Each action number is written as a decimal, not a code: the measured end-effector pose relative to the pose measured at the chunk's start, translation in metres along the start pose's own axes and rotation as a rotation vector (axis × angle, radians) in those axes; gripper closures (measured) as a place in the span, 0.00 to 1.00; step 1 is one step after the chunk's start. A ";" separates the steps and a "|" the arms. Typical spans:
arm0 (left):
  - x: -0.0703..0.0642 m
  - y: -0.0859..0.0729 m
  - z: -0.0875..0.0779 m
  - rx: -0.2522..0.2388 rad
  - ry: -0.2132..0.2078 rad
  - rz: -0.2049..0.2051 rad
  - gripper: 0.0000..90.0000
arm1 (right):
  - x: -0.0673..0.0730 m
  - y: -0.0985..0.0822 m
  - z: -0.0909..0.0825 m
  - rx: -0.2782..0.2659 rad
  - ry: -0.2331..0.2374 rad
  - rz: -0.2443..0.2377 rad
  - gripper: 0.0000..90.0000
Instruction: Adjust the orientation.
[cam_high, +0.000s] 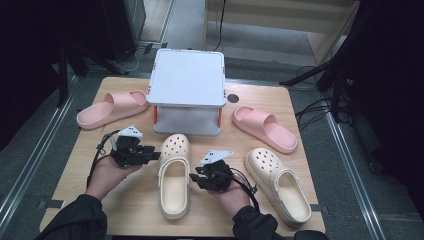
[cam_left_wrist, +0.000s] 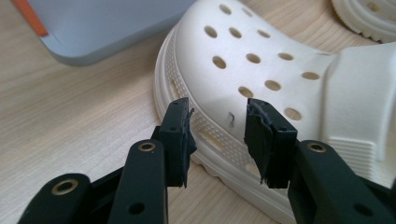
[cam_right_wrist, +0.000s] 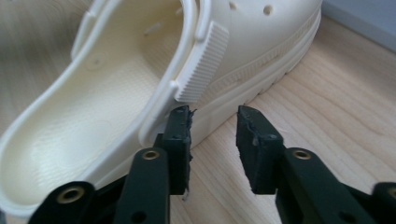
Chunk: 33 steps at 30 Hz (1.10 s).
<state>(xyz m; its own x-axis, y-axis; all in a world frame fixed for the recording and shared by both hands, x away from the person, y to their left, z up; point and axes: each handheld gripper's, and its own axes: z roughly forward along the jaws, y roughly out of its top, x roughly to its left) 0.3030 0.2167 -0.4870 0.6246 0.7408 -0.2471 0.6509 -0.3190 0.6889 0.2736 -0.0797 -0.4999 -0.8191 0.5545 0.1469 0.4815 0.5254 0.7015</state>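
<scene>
A cream clog (cam_high: 174, 175) lies in the middle of the table, toe toward the far side. My left gripper (cam_high: 152, 155) points at its left side near the toe; in the left gripper view the gripper (cam_left_wrist: 218, 135) stands open, its pads just short of the perforated upper (cam_left_wrist: 261, 56) and sole edge. From the other side, my right gripper (cam_high: 195, 176) comes in at the clog's right side. In the right gripper view that gripper (cam_right_wrist: 215, 135) is open beside the ribbed strap end, with the clog's inside (cam_right_wrist: 93, 116) to the left and bare wood between the jaws.
A second cream clog (cam_high: 278, 182) lies at the right front. Two pink slides (cam_high: 112, 107) (cam_high: 265, 127) flank a grey two-level stand (cam_high: 187, 77) at the table's far middle, just beyond the clog's toe. Table edges are close on all sides.
</scene>
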 end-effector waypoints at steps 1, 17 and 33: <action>0.000 0.000 -0.002 -0.002 -0.005 -0.002 0.65 | -0.001 0.002 -0.003 -0.001 0.007 -0.008 0.69; -0.004 0.000 -0.013 0.006 -0.089 0.012 0.52 | -0.012 0.002 -0.046 -0.029 0.043 -0.021 0.64; -0.007 0.013 -0.009 0.047 -0.087 0.051 0.51 | -0.032 -0.020 -0.101 -0.044 -0.025 0.047 0.65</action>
<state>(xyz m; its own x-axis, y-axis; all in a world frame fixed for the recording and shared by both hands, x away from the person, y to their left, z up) 0.3033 0.2130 -0.4703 0.6912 0.6693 -0.2726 0.6357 -0.3838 0.6697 0.2587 -0.1735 -0.4481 -0.7874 0.5943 0.1635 0.5047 0.4694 0.7246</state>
